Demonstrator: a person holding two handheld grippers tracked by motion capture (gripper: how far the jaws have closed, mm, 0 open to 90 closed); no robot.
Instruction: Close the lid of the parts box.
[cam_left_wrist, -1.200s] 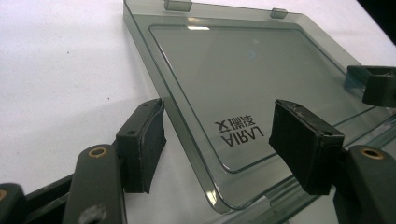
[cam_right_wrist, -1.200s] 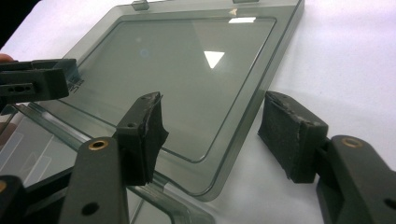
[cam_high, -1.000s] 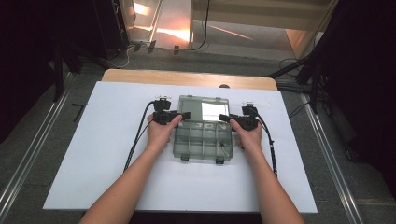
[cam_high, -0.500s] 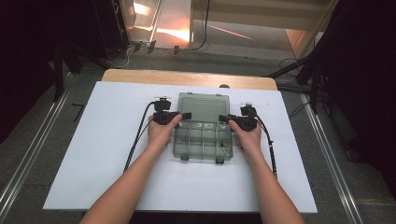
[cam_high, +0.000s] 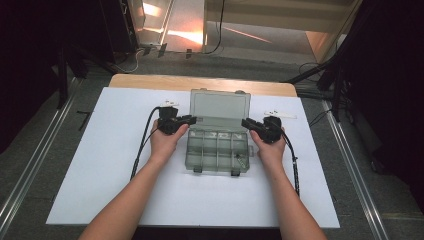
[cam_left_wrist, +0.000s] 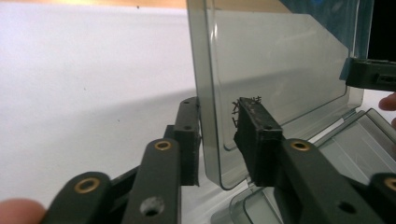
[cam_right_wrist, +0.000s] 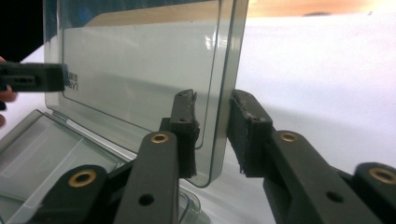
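On the white sheet-covered table (cam_high: 100, 165), a translucent grey plastic compartment box (cam_high: 217, 150) sits centred, its clear hinged lid (cam_high: 220, 106) raised upright along the far edge of the box. Left gripper (cam_high: 189, 120) sits at the left edge of that lid, right gripper (cam_high: 246, 123) at its right edge, each held by a hand resting beside the box, left hand (cam_high: 164, 141) and right hand (cam_high: 270, 149). In the left gripper view, the left gripper (cam_left_wrist: 218, 135) straddles the lid's (cam_left_wrist: 280, 70) side edge: one pad is touching or nearly touching the outer face, the other pad stands a little off the inner face, so a gap is visible. Jaws have just been closing with the lid edge between them; not clamped. Right gripper view is the same story: the right gripper (cam_right_wrist: 212, 133) brackets the lid (cam_right_wrist: 140, 65) edge, both pads stand just off the plastic with slivers of gap each side, jaws have just been closing, no grip. Each gripper view also catches the opposite gripper at the far side of the lid. Box base (cam_left_wrist: 369, 140) lies open below the lid, dividers visible from the high view, something small and dark in a compartment nearest the person, too small to identify. Black cables (cam_high: 142, 145) trail from both grippers back along the forearms.
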